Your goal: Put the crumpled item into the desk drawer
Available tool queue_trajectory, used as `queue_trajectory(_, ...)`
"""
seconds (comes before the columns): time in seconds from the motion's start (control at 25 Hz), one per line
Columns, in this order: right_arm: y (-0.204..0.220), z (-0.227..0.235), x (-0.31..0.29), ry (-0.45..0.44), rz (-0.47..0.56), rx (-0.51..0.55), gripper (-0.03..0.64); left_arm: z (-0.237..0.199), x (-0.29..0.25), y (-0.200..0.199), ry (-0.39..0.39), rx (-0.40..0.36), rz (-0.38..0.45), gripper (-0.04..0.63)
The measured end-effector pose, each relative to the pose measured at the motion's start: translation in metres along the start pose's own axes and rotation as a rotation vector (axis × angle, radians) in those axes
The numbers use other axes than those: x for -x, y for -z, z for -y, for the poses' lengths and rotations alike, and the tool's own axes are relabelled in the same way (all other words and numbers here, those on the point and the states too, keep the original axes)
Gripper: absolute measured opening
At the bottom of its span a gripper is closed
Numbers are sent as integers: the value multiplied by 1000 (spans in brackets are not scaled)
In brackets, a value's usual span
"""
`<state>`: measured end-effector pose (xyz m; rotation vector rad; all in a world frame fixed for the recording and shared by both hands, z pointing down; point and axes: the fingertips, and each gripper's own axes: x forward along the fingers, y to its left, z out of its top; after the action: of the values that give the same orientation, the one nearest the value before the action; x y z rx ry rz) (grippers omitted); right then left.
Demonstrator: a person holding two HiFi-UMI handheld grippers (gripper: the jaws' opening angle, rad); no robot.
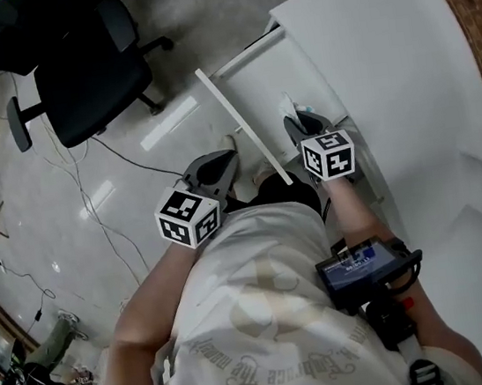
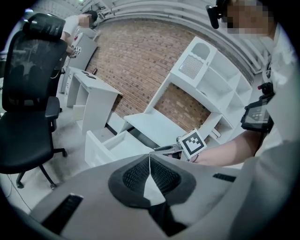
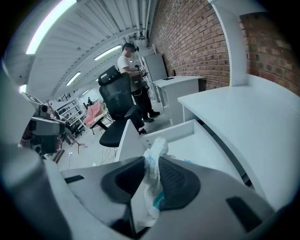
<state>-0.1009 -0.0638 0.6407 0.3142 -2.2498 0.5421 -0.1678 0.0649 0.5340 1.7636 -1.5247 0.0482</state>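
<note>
Above the drawer [image 3: 204, 140], right tool [image 1: 302, 123] angles down gripping crumpled item [image 3: 153, 150].

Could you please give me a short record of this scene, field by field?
drawer: open, pulled out of the white desk
right gripper: shut on the crumpled item, over the drawer
crumpled item: white with blue, not yet released
left gripper: shut, empty, beside the drawer front
chair: black, on the floor
</note>
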Motion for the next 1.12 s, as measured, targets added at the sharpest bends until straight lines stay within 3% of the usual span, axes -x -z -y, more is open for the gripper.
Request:
queue_trajectory(0.28,6,2,-25,33,-51,-7,103,-10,8,0,30,3,4,23)
queue_trajectory(0.76,41,31,-58,64,-124,-105,103,-15,-16,5,61,35,-15,23)
queue_trajectory(1.12,61,57,-89,42,-204,-87,104,-16,-29,17,22,70,-28,23)
